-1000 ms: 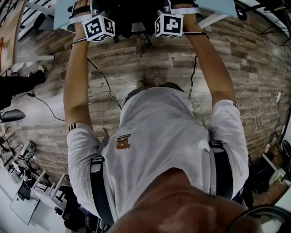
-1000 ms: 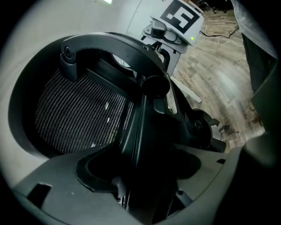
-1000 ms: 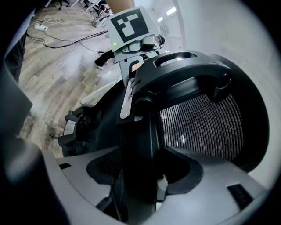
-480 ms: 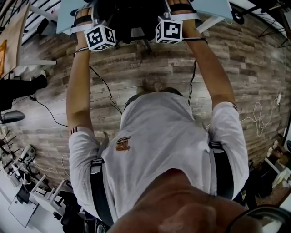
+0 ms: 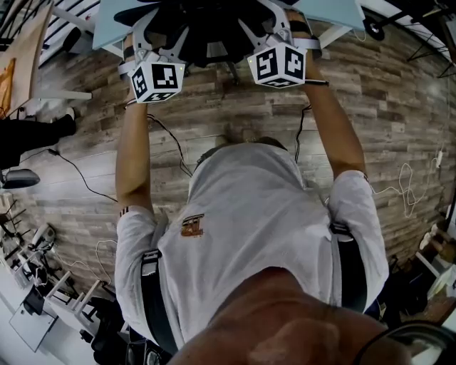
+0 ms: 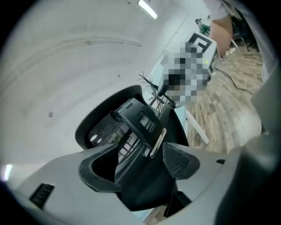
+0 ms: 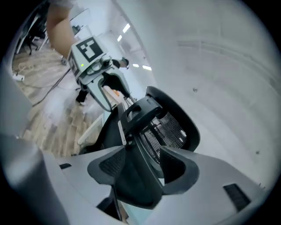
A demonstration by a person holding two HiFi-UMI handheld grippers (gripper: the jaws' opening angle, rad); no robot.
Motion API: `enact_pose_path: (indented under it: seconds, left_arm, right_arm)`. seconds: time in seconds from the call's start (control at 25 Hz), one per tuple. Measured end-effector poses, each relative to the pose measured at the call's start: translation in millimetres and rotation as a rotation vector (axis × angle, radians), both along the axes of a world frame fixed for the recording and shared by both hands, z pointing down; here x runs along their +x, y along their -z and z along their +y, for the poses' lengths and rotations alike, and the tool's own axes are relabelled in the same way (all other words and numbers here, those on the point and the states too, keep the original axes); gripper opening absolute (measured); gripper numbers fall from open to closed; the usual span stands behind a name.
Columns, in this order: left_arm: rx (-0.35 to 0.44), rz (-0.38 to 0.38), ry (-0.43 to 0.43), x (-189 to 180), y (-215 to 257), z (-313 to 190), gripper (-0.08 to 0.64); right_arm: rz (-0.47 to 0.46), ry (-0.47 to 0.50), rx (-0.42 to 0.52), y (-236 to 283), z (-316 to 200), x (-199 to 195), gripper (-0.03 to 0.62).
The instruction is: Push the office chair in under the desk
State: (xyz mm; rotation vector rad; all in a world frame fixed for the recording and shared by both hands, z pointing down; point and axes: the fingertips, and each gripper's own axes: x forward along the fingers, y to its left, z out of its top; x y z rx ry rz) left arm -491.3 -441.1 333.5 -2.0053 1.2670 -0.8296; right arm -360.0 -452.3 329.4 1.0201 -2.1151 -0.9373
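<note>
The black office chair [image 5: 206, 21] stands at the top of the head view, its back toward me, at the light blue desk [image 5: 107, 18]. Both my arms reach out to it. My left gripper [image 5: 158, 36] and right gripper [image 5: 263, 32] sit on the left and right of the backrest. In the left gripper view the left gripper [image 6: 140, 162] has the black back frame filling the gap between its pads, with the mesh headrest [image 6: 131, 123] beyond. In the right gripper view the right gripper [image 7: 140, 165] holds the frame the same way below the headrest [image 7: 149, 114]. Both views tilt up at the ceiling.
Cables [image 5: 167, 135] trail over the wood plank floor on both sides of me. A person's dark leg and shoe [image 5: 35, 132] lie at the left. A white desk leg [image 5: 60, 94] runs nearby. Stands and clutter [image 5: 43, 299] fill the lower left corner.
Both grippers have come back toward me and tilted upward, their marker cubes now turned. More of the chair's back shows between them.
</note>
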Motion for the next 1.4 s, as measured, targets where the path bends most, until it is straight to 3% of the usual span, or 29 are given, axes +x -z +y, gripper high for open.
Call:
enact_pose_path:
  seconds: [0.16, 0.24, 0.36, 0.48, 0.64, 0.8, 1.4]
  left_arm:
    - [-0.031, 0.248, -0.051, 19, 14, 33, 0.342]
    - [-0.061, 0.419, -0.086, 28, 24, 47, 0.334]
    - [-0.116, 0.695, -0.13, 34, 40, 65, 0.268]
    - [-0.142, 0.828, -0.167, 41, 45, 77, 0.216]
    - [-0.154, 0.888, -0.193, 48, 43, 89, 0.095]
    - [-0.154, 0.92, -0.199, 52, 44, 95, 0.037]
    - [-0.174, 0.952, -0.21, 69, 44, 96, 0.02]
  right_arm:
    - [-0.213, 0.076, -0.095, 16, 33, -7, 0.255]
    - [-0.308, 0.122, -0.144, 22, 49, -12, 0.255]
    - [-0.442, 0.198, -0.22, 29, 70, -22, 0.253]
    - [-0.568, 0.248, -0.283, 35, 85, -26, 0.188]
    - [-0.728, 0.321, -0.394, 40, 98, -30, 0.074]
    - [-0.831, 0.382, -0.477, 43, 107, -32, 0.047]
    - [-0.893, 0.422, -0.579, 33, 108, -32, 0.035]
